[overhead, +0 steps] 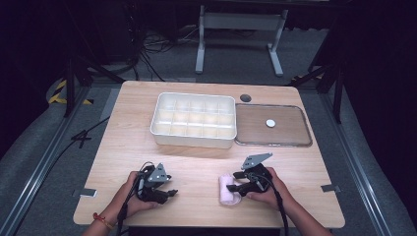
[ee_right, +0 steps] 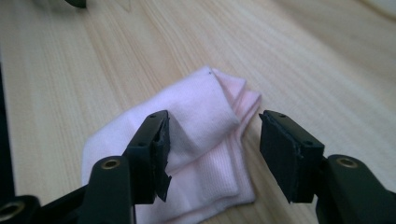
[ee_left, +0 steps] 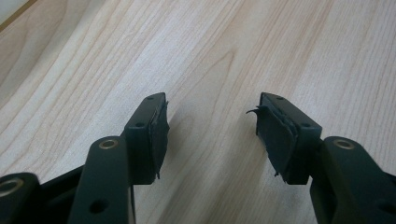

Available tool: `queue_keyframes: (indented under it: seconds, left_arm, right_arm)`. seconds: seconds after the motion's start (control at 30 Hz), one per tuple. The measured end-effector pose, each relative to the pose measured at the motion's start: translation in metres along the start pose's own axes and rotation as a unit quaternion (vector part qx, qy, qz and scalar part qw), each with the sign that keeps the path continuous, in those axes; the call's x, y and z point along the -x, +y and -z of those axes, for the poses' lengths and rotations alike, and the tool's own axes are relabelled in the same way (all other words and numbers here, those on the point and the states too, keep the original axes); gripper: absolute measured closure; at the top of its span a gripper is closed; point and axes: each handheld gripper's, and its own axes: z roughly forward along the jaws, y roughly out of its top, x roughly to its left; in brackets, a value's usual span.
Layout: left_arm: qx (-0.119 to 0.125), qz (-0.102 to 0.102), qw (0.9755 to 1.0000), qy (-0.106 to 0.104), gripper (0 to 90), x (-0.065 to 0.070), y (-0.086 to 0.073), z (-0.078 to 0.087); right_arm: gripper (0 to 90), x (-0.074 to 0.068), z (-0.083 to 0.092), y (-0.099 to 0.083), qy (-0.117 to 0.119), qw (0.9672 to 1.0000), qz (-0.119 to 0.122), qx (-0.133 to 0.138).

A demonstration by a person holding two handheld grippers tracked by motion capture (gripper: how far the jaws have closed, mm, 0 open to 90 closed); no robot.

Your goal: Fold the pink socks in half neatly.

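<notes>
A folded pale pink sock [overhead: 226,192] lies on the wooden table [overhead: 196,162] near its front edge, right of centre. My right gripper [overhead: 234,181] reaches it from the right and stands open, one jaw on each side of the folded sock [ee_right: 201,105]. In the right gripper view [ee_right: 215,122] the left jaw overlaps the cloth and the right jaw stands clear of it. My left gripper [overhead: 172,192] is near the front left, pointing right, a short gap away from the sock. Its jaws [ee_left: 212,107] are open over bare wood with nothing between them.
A white tray with several compartments [overhead: 193,141] sits at the middle back of the table. To its right lies a clear flat tray [overhead: 273,144] holding a small white disc [overhead: 270,123]. A dark round hole [overhead: 245,98] is behind it.
</notes>
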Motion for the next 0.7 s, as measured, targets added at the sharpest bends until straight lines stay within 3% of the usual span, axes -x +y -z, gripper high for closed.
queue_keyframes:
  seconds: [0.03,0.1,0.33,0.53,0.7]
  left_arm:
    - [-0.001,-0.001,1.0,0.001,43.5,0.0,0.0,0.0]
    - [-0.001,0.001,1.0,0.002,42.9,0.0,0.0,0.0]
    - [0.011,0.011,0.9999,0.001,37.4,-0.004,-0.003,-0.001]
    - [0.035,0.031,0.9989,0.011,25.4,-0.007,-0.009,-0.004]
    - [0.047,0.035,0.9982,0.018,19.4,-0.008,-0.012,-0.007]
  right_arm:
    - [45.6,0.005,-0.001,-0.002,0.021,0.9997,-0.014,0.001]
    - [55.7,0.006,-0.001,-0.002,0.037,0.9993,-0.007,-0.004]
    - [73.0,0.003,-0.004,0.002,0.067,0.9975,0.001,-0.021]
    - [77.2,-0.006,-0.002,0.003,0.057,0.9975,0.035,-0.02]
    - [77.7,-0.012,0.005,0.004,0.046,0.9972,0.058,-0.008]
